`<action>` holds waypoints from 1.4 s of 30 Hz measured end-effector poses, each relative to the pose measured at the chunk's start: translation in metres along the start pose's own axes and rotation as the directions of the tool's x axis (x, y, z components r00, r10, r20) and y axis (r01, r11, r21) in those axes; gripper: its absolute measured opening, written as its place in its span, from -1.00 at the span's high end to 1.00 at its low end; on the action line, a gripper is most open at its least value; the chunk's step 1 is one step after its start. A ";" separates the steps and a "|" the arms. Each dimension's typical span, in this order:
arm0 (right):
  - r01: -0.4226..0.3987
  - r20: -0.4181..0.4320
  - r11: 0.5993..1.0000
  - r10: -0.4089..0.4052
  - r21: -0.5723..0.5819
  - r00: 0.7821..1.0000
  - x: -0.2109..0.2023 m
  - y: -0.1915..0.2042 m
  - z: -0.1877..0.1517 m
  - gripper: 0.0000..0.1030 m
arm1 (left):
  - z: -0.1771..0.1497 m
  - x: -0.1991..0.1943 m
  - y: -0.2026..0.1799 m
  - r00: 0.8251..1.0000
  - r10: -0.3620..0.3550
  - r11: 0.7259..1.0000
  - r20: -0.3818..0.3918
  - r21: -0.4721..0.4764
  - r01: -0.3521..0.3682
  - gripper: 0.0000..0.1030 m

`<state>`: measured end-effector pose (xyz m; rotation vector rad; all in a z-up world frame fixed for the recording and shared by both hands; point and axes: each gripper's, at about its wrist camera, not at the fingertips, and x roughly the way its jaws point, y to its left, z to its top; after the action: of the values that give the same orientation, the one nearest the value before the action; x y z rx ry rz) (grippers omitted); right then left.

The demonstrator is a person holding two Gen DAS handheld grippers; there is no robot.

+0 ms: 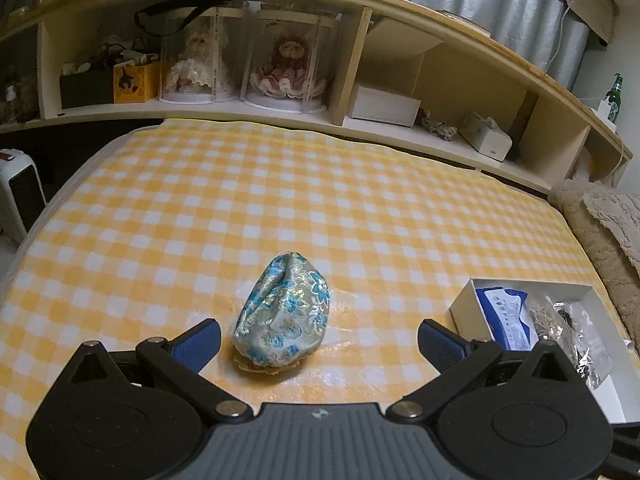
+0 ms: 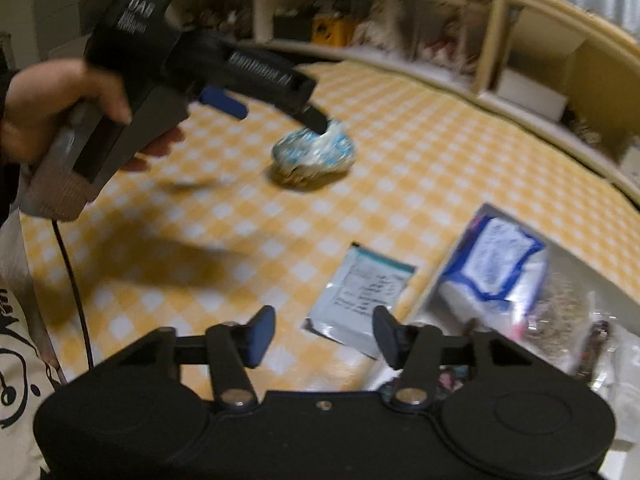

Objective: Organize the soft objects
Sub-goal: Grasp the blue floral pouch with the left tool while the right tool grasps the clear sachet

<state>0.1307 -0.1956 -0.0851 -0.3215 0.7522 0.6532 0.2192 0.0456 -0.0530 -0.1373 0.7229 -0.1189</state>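
A blue floral brocade pouch [image 1: 284, 312] lies on the yellow checked bed cover [image 1: 280, 200]. My left gripper [image 1: 319, 342] is open, its blue pads on either side of the pouch's near end, not touching it. The right wrist view shows the pouch [image 2: 314, 152] with the left gripper [image 2: 276, 114] held over it by a hand. My right gripper [image 2: 323, 338] is open and empty above a flat white-and-teal packet [image 2: 360, 292]. A white box [image 1: 468, 300] holds a blue-and-white pack [image 1: 506, 318] and other bagged items; it also shows in the right wrist view [image 2: 484, 216].
A wooden headboard shelf [image 1: 344, 68] runs along the far edge with doll cases, boxes and a green bottle [image 1: 614, 96]. A beige fuzzy blanket [image 1: 604, 216] lies at the right. A white heater [image 1: 18, 188] stands left of the bed.
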 end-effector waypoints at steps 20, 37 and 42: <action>-0.097 -0.138 0.995 0.093 -0.017 0.986 0.059 0.003 0.006 0.99 | 0.000 0.057 0.009 1.000 0.010 0.986 0.028 0.164 -0.015 -0.87; -0.145 -0.050 0.957 0.162 0.253 0.985 0.036 0.018 0.007 -0.39 | -0.001 0.092 0.017 0.992 0.022 0.991 -0.126 0.136 -0.005 -0.24; -0.019 -0.109 0.955 0.053 0.296 0.993 0.058 0.020 0.011 -0.48 | -0.001 0.093 0.016 0.988 0.029 0.994 -0.151 0.111 -0.012 -0.13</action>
<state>0.1554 -0.1500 -0.1196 -0.0714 0.9556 0.5499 0.2881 0.0472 -0.1170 -0.0154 0.8680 -0.1507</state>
